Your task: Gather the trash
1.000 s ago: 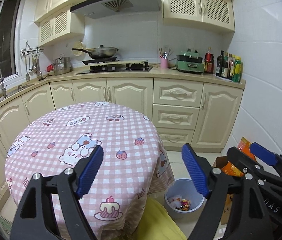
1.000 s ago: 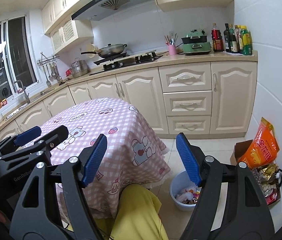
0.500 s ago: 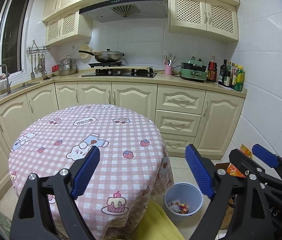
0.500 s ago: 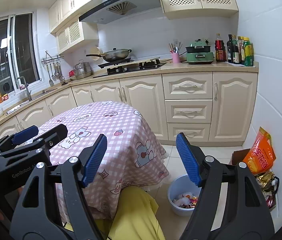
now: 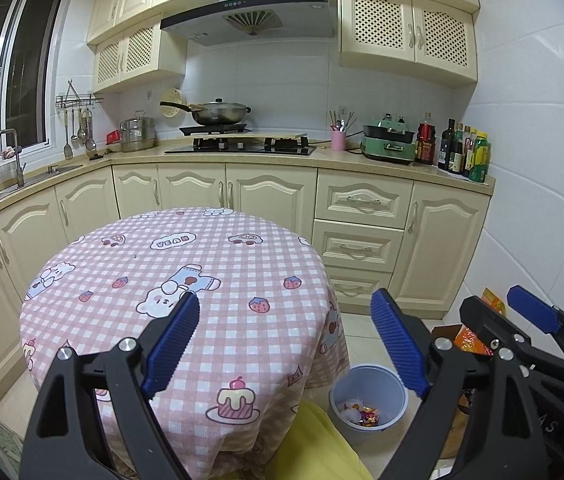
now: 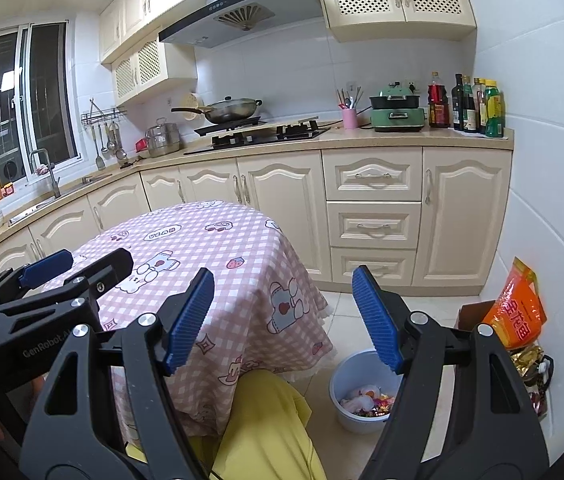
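Hovering with both the left gripper (image 5: 284,340) and right gripper (image 6: 284,314) fingers spread and gripping nothing, eyeing light, crinkly, probably slippery wrappers (image 6: 366,398) lying in the bin (image 6: 342,380) below the right fingers, best pinching a loose edge.

We see a round table under a pink-and-white checked tablecloth (image 5: 185,280) printed with bears, strawberries and cakes. Just right of the table, a pale blue plastic bin (image 5: 368,396) holds white and multicoloured wrappers (image 6: 366,400). Right of the bin, an orange snack bag (image 6: 518,308) with red lettering. Behind the table, cream cabinet doors (image 5: 265,196), a beige countertop, white wall tiles. Both grippers are black with ribbed blue pads (image 5: 171,344). Yellow clothing (image 6: 265,428) below the table edge.
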`<action>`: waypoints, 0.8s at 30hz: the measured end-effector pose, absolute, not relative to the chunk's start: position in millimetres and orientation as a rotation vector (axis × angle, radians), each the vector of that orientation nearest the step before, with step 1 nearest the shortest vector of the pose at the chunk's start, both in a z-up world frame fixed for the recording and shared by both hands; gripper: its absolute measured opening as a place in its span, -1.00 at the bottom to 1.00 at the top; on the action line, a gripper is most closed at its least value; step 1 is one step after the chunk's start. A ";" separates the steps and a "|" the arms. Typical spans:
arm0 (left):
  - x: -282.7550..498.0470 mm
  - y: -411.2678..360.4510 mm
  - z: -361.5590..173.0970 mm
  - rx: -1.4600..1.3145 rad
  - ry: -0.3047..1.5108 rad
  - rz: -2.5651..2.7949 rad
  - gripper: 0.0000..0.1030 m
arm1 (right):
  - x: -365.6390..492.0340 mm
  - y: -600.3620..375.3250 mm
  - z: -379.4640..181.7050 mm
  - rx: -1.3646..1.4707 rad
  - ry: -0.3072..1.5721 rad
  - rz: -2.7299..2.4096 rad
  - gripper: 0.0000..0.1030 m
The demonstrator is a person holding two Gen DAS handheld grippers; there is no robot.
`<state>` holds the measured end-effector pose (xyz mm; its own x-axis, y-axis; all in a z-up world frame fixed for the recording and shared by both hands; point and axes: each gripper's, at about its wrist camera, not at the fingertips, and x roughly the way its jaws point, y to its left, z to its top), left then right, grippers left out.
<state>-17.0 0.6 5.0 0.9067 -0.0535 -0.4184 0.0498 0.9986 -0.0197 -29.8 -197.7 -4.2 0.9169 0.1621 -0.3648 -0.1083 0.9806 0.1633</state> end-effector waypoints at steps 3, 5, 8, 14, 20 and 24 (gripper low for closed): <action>-17.2 0.6 4.4 -0.009 0.433 -0.050 0.67 | -30.0 -197.4 -4.2 0.140 0.388 0.140 0.38; -18.1 0.7 3.9 -0.009 0.431 -0.049 0.67 | -29.9 -197.5 -3.5 0.138 0.388 0.138 0.38; -18.5 0.6 3.5 -0.010 0.433 -0.056 0.67 | -31.2 -198.6 -2.3 0.137 0.386 0.132 0.38; -19.7 1.4 3.3 -0.010 0.429 -0.060 0.67 | -31.5 -200.5 -4.2 0.139 0.391 0.125 0.38; -21.2 0.2 3.1 -0.004 0.424 -0.054 0.68 | -32.0 -201.8 -5.4 0.137 0.391 0.123 0.38; -22.4 1.2 3.1 -0.007 0.422 -0.051 0.71 | -32.5 -203.2 -5.9 0.135 0.393 0.122 0.38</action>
<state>-22.4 1.2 3.1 0.9110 -0.0508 -0.4092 0.0480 0.9987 -0.0172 -32.5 -203.2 -5.9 0.9167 0.1444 -0.3725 -0.0924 0.9837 0.1541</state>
